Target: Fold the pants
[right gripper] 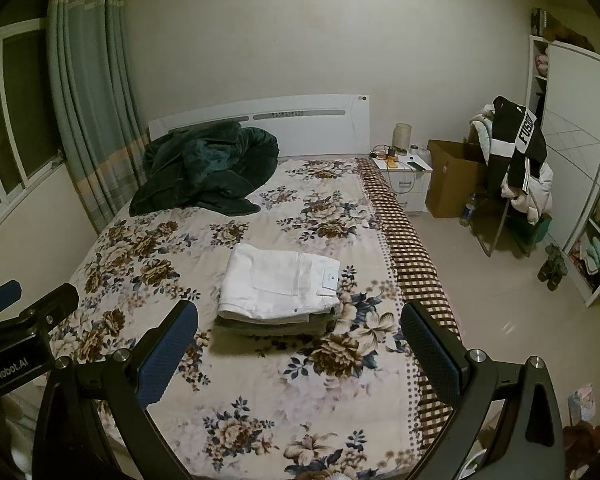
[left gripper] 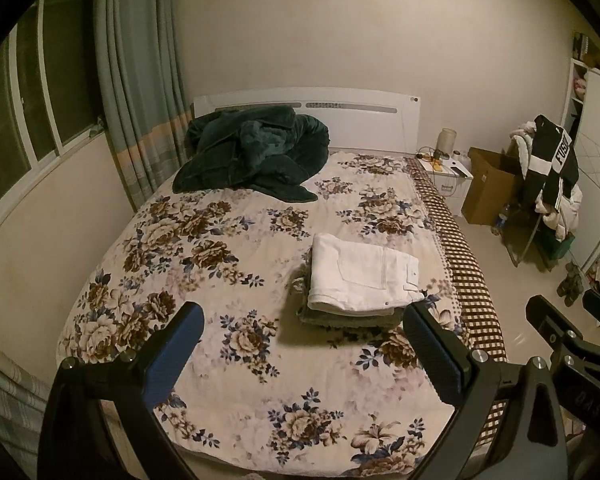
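White pants [left gripper: 362,278] lie folded in a neat rectangle on top of a small stack of folded grey-green clothes [left gripper: 352,320], on the right part of the floral bedspread [left gripper: 220,272]. They also show in the right wrist view [right gripper: 280,286]. My left gripper [left gripper: 304,340] is open and empty, held back above the near part of the bed. My right gripper [right gripper: 300,340] is open and empty too, also short of the stack. In the left wrist view the right gripper [left gripper: 568,320] shows at the far right; in the right wrist view the left gripper [right gripper: 28,300] shows at the far left.
A dark green blanket [left gripper: 252,152] is heaped at the headboard. A nightstand [left gripper: 446,178], a cardboard box [left gripper: 490,186] and a rack hung with clothes [left gripper: 548,176] stand right of the bed. A wardrobe [right gripper: 572,160] lines the right wall; curtains [left gripper: 140,80] hang on the left.
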A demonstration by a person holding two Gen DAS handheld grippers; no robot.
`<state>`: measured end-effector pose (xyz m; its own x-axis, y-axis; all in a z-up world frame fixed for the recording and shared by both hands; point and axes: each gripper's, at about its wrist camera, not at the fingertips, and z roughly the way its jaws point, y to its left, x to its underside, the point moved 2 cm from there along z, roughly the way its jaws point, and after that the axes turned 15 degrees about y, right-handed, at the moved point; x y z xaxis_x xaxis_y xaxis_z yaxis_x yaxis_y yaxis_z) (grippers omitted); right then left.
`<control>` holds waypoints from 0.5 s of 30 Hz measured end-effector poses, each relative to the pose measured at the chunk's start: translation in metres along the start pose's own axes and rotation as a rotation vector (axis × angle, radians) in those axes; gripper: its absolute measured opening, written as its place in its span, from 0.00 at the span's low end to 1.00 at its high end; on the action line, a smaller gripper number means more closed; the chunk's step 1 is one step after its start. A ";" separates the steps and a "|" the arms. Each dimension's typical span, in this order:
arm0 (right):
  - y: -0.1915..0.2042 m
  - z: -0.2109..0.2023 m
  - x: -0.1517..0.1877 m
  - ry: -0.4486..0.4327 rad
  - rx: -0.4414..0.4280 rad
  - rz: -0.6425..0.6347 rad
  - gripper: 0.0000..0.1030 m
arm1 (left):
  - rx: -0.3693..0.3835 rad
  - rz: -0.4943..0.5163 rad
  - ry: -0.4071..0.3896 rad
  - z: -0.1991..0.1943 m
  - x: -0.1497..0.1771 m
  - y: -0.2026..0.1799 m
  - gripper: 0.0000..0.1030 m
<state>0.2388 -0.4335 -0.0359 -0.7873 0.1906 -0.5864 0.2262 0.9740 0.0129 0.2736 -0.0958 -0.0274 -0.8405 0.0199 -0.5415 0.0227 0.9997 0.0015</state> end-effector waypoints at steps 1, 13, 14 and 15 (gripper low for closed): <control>0.000 0.000 0.000 0.000 0.000 0.001 1.00 | 0.000 -0.002 0.001 -0.001 0.001 0.000 0.99; 0.001 0.000 0.004 0.003 -0.002 0.001 1.00 | 0.001 -0.004 0.002 -0.002 0.003 0.001 0.99; 0.001 0.000 0.003 0.002 -0.002 0.001 1.00 | 0.001 -0.004 0.002 -0.002 0.003 0.001 0.99; 0.001 0.000 0.004 0.002 -0.002 0.001 1.00 | 0.000 -0.003 0.001 -0.002 0.003 0.001 0.99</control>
<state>0.2357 -0.4316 -0.0380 -0.7883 0.1915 -0.5848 0.2258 0.9741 0.0145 0.2702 -0.0945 -0.0277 -0.8413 0.0166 -0.5403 0.0199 0.9998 -0.0004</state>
